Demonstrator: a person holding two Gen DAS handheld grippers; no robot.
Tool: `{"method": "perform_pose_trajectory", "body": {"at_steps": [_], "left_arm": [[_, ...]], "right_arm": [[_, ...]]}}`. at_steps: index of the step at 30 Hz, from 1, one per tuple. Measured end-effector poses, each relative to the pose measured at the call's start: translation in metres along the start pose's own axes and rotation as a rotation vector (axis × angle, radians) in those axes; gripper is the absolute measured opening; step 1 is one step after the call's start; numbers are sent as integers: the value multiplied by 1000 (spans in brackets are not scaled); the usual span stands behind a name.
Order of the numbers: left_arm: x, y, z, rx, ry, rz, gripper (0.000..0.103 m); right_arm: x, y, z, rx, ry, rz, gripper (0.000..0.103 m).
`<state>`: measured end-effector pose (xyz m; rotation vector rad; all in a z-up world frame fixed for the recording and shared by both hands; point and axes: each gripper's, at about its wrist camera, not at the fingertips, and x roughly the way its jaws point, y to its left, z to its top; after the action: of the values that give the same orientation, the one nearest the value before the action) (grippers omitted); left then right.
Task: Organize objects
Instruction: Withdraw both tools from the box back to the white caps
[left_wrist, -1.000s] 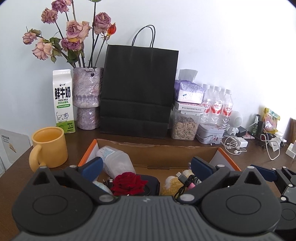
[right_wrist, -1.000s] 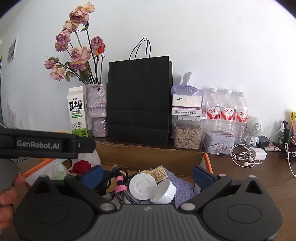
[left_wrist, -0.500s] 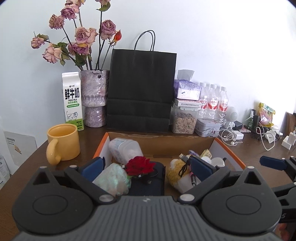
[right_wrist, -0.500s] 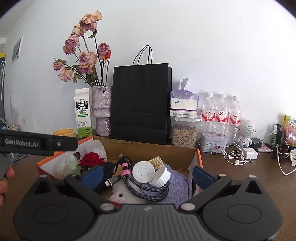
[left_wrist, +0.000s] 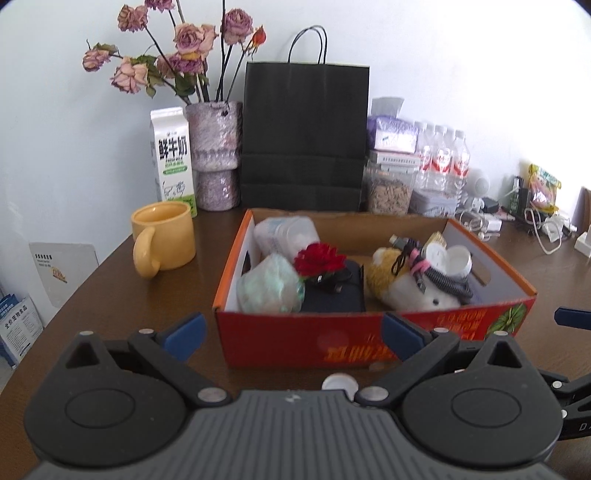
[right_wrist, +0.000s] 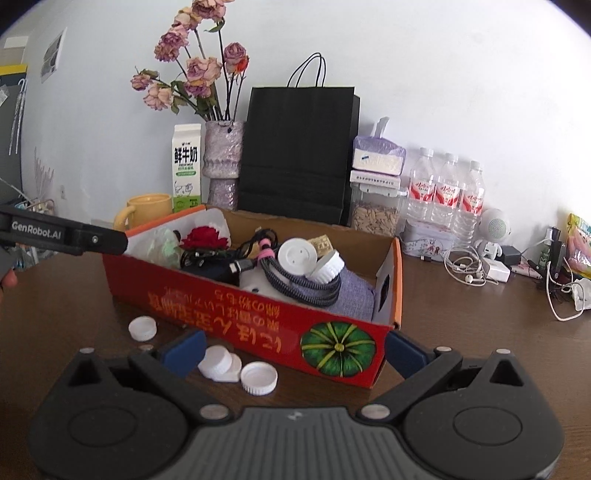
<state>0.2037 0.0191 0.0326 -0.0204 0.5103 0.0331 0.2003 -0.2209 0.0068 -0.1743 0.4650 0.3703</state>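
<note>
Glossy brown table (left_wrist: 122, 291) bears a rectangular cardboard box (left_wrist: 295, 341), ridged white caps (right_wrist: 258, 377).

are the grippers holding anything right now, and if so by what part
Nothing is held. The left gripper and the right gripper are both open and empty, in front of the red box.

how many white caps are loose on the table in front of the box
4 in the right wrist view: one left, two overlapping, one rightmost. The tool may hide more.
</note>
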Motion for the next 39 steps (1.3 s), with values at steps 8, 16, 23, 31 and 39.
{"method": "perform_pose_trajectory", "body": {"at_steps": [8,16,23,31,39], "left_arm": [[5,3,-25,12,100,-1,103],[7,3,-31,4,125,-1,103],[13,2,-33,-1,138,-6,103],[23,-3,-33,7,158,-19,103],[37,-13,-34,22,180,-27,103]], "right_arm": [[25,1,-20,-12,159,21,103],[50,0,-16,52,189,56,84],[53,1,-14,61,162,91,57],[56,1,-11,63,152,114,34],[52,3,-11,56,128,123,27]]}}
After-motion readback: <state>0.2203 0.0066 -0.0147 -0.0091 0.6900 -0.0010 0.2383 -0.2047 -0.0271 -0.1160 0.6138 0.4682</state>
